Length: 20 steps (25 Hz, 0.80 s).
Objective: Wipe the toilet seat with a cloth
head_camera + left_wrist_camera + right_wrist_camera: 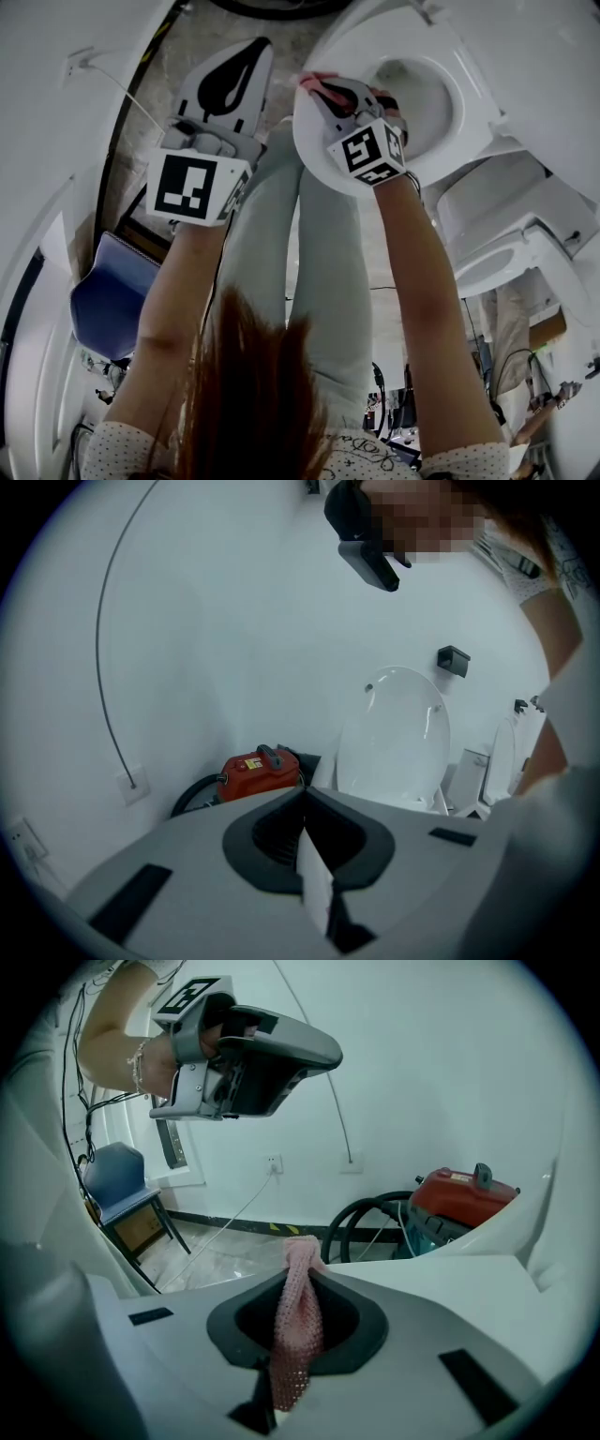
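1. My right tongs (328, 96) are clamped on the pink knitted cloth (296, 1335). It runs up between the jaws as a narrow bunched strip, with a small tuft poking past the tips.
2. My left tongs (302, 794) are closed with nothing in them, held up in the air at the upper left of the head view, well away from the toilet.
3. The cloth is at the upper centre of the head view, over the left rim of the toilet seat (314, 155), just beside the open bowl (422, 94).
4. To wipe well, I judge that I should tilt the right tongs so the cloth tuft meets the seat rather than the hard jaw tips. Then I would drag it round the ring in one steady sweep with a firm grip, so the strip does not slide out.
5. The left tongs are best left clear of the seat.
6. I cannot tell whether the cloth is touching the seat: the tongs cover the contact spot from above.
7. The near part of the ring is hidden under my right forearm and the marker cube.
8. My right gripper view shows only a white curved surface at its right edge, too cut off to name.
9. I cannot make out any dirt on the seat.
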### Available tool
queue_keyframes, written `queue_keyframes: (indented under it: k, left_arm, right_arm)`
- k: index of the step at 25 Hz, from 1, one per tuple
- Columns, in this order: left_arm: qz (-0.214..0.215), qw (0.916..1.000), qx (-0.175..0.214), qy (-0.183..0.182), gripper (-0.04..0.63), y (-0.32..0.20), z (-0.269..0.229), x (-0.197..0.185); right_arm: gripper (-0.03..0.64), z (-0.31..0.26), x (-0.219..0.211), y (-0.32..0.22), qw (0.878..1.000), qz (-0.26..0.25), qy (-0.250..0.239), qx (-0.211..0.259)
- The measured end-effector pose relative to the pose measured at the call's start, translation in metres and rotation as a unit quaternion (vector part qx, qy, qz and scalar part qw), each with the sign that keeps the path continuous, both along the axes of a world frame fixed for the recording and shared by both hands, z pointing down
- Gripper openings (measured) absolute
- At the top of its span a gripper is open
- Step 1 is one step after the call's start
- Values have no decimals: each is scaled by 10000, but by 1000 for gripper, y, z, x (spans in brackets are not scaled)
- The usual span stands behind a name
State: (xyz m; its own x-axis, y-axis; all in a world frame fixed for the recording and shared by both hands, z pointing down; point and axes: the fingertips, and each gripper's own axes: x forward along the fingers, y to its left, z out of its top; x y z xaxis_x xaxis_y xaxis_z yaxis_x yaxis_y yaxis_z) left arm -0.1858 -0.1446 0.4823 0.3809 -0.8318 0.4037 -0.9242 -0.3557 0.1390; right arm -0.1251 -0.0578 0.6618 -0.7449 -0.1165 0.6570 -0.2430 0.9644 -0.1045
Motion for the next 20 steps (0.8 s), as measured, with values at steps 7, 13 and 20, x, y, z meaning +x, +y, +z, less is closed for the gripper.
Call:
queue_keyframes:
  k: [7, 13, 20]
  left_arm:
    - [16, 10000, 41, 0, 3, 0, -1, 0]
    - [92, 9999, 98, 28, 3, -3, -3, 6]
    - [135, 9998, 127, -38, 3, -5, -3, 7]
  right_arm:
    - [44, 1, 4, -16, 9998, 177, 36, 22]
    - [44, 1, 9, -26, 9993, 352, 86, 12]
    - [44, -3, 15, -45, 9982, 592, -30, -15]
